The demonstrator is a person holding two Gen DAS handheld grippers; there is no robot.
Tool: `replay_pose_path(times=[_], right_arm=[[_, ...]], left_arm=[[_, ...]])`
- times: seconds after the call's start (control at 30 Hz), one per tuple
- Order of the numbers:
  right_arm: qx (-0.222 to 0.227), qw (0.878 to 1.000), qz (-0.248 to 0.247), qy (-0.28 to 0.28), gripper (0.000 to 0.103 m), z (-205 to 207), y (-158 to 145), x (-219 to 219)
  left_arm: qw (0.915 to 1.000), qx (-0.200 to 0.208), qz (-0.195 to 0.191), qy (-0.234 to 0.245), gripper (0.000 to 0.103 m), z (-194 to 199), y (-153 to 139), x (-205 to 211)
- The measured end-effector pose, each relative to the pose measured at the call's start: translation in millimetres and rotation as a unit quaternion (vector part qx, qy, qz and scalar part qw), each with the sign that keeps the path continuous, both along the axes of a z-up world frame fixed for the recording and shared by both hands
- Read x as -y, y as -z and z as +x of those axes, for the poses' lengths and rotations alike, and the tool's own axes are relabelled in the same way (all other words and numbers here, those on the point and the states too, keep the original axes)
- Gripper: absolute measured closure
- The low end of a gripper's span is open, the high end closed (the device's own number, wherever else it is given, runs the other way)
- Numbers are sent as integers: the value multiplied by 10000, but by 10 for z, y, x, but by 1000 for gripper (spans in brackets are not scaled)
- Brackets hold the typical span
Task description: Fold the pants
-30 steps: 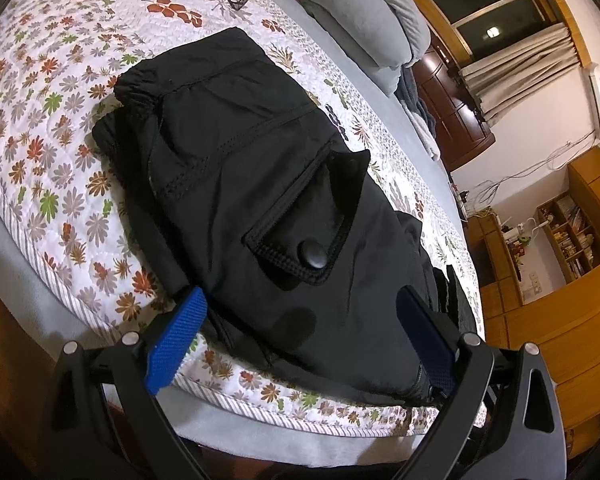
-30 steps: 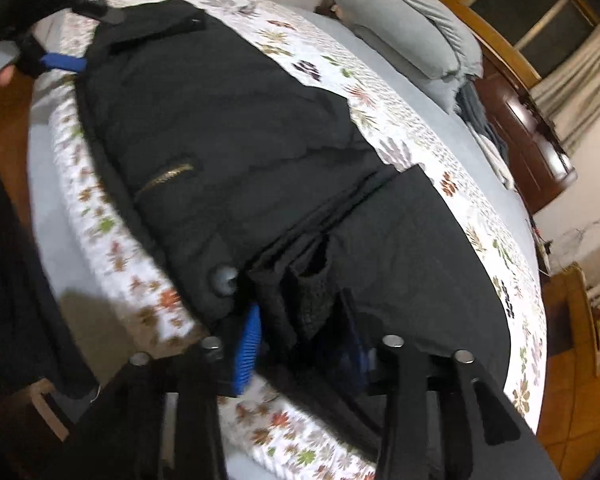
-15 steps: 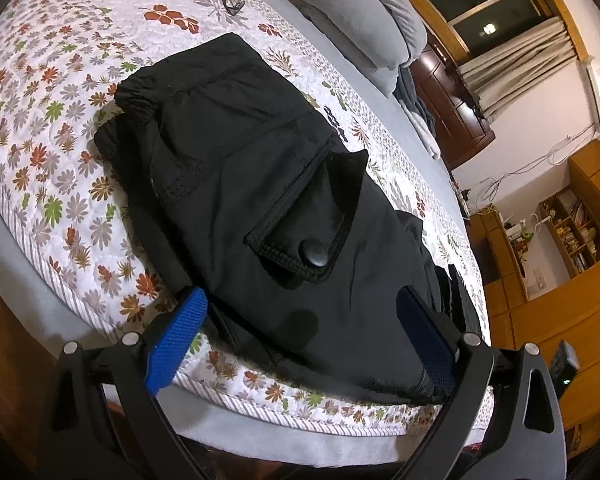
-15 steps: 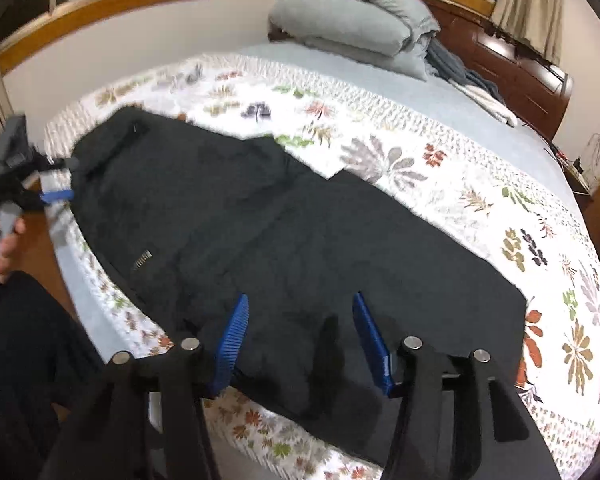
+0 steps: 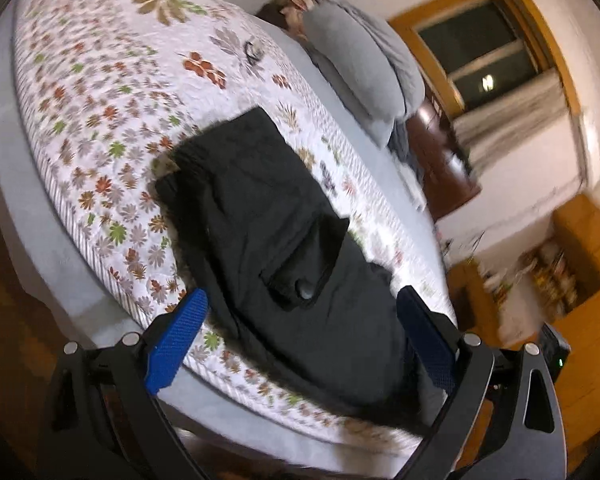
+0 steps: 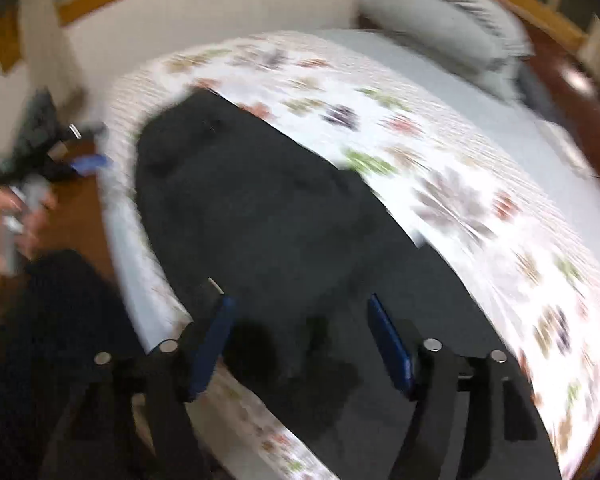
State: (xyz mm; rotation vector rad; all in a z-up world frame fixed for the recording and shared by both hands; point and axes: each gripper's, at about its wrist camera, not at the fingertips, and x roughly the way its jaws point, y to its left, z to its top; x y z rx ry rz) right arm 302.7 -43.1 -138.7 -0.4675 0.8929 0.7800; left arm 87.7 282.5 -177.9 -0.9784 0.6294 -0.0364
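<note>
Warm indoor light, dark window (image 5: 478,54); both fisheye views bend at the edges, motion blur smears the right wrist view worst, corners black

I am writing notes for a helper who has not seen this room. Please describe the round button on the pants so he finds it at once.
On the flowered bedspread, black pants lie lengthwise near its edge. On them sits a flap pocket. The round button closes that pocket, the only shiny dot on the black cloth.

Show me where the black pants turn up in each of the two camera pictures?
Left wrist view: the black pants lie mid-frame on the floral quilt, running down between the fingers.
Right wrist view: the black pants stretch from centre left to the bottom right.
Shared landmark: the grey pillow.
</note>
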Motion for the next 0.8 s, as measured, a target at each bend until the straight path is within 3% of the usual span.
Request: replay_pose_path(times=[0.13, 0.27, 0.47, 0.8], right_arm=[[-1118, 9900, 439, -738, 25, 637, -387, -651], [-1824, 9727, 304, -1399, 25, 1137, -440, -1447], [-2189, 9540, -136, -2044, 25, 1458, -202, -2544], [-2806, 9243, -473, -2545, 22, 1846, 417, -3385]], left_arm=[[9995, -26, -228, -223, 8, 61, 11, -77], [9975, -445, -187, -518, 8, 187, 140, -145], [9933, -722, -547, -718, 8, 336, 415, -266], [9917, -859, -669, -686, 3, 503, 561, -290]])
